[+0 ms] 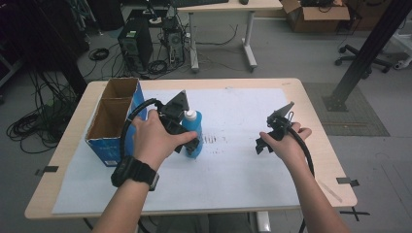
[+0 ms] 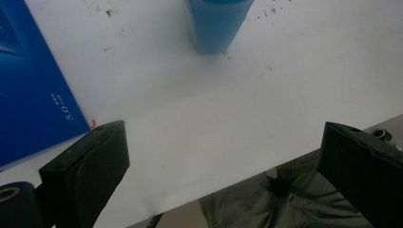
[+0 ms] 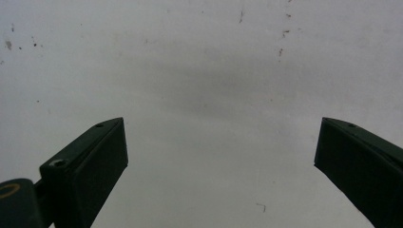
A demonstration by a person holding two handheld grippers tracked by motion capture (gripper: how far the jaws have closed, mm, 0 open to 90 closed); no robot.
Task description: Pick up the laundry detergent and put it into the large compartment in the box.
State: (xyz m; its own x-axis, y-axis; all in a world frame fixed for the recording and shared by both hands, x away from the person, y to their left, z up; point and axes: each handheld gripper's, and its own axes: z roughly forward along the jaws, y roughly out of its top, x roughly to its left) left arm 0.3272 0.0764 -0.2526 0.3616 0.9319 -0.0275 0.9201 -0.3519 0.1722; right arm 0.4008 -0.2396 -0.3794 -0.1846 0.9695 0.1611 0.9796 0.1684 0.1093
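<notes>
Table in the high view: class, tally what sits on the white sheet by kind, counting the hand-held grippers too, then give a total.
Blue bottle: 1
Blue cardboard box, open top: 1
Grippers, left gripper and right gripper: 2
Total: 4

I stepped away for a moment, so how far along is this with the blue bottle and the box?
Nothing looks done: the blue bottle stands on the white sheet, outside the cardboard box. In hand: the open left claw is beside it, not gripping. The right claw is open. Grasping remains.
</notes>
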